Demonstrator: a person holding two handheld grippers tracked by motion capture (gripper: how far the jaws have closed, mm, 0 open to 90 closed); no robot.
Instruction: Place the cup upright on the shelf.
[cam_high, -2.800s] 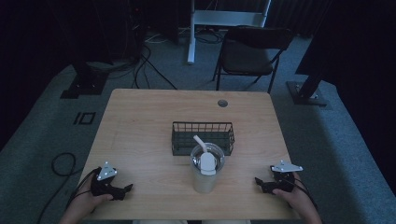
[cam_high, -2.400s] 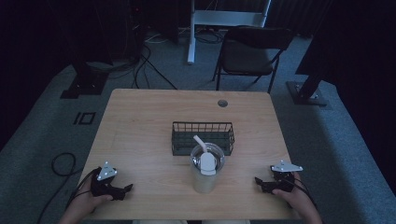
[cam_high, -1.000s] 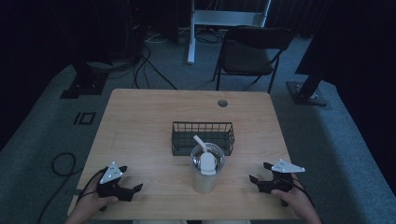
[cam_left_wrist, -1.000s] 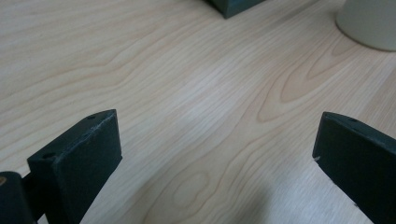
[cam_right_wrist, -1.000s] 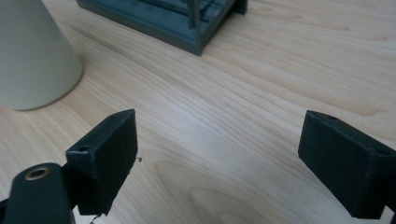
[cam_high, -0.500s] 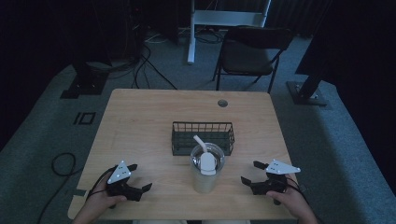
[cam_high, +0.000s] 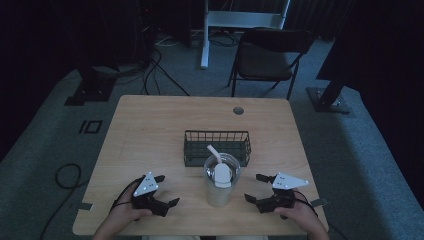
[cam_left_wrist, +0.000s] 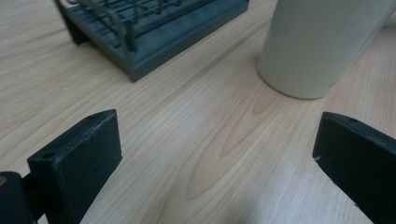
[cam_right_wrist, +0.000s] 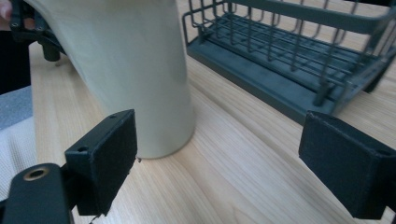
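I am bringing both tools — left tool (cam_high: 167, 200), right tool (cam_high: 256, 192), jaws apart — toward the tumbler (cam_high: 220, 186); next, closing on its wall.

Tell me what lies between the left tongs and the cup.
Nothing: the high view shows bare wooden table between the open left tongs and the cream cup; the left gripper view shows the same bare wood before the cup's base.
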